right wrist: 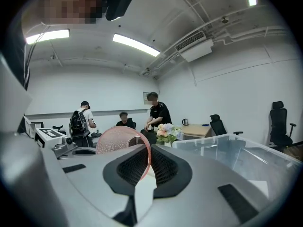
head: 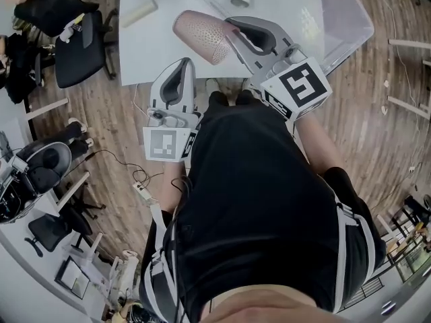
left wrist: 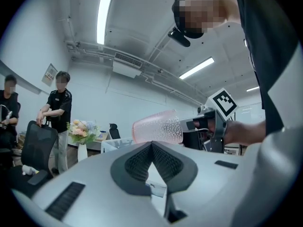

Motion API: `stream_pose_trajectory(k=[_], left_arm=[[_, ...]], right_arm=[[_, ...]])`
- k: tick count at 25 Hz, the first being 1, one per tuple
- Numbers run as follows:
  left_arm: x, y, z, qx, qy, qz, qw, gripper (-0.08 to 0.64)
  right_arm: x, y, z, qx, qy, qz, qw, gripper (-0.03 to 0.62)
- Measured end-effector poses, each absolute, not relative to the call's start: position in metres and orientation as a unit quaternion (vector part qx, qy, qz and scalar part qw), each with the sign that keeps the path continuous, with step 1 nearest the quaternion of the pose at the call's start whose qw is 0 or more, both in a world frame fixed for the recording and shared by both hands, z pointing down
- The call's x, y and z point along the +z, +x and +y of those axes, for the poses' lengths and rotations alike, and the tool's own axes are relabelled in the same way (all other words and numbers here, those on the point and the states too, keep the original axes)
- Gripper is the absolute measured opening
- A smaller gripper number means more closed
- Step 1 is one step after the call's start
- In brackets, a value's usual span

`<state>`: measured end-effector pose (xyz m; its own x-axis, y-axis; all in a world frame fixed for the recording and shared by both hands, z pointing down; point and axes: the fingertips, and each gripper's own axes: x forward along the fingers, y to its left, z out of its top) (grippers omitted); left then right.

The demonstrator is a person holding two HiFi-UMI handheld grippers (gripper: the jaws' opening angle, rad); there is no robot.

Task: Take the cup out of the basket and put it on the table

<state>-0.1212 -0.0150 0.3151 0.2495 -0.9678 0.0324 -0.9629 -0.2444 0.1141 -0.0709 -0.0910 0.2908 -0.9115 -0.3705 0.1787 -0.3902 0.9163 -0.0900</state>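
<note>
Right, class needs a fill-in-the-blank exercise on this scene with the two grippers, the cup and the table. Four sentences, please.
1. The right gripper has its tongs shut on the rim of a ___ cup.
2. The left gripper holds ___ in its tongs.
3. The table under the cup is ___ in colour.
4. In the head view, the clear bin stands on the table to the ___ of the cup.

Missing words: pink; nothing; white; right.
</note>
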Motion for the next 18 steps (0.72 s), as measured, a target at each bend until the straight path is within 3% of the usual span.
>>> stream_pose_trajectory(k=[8, 18], left_arm=[[0.32, -0.178, 0.018, -0.021, 0.756, -0.652, 0.053, 0.018], [0.322, -0.23, 0.062, -0.029, 0.707, -0.704, 0.057, 0.018]], right_arm=[[0.307, -0.142, -0.067, 0.05, 0.16, -0.98, 0.107, 0.031], [0.389, -0.227, -0.064, 0.047, 0.111, -0.968, 0.221, 0.031]])
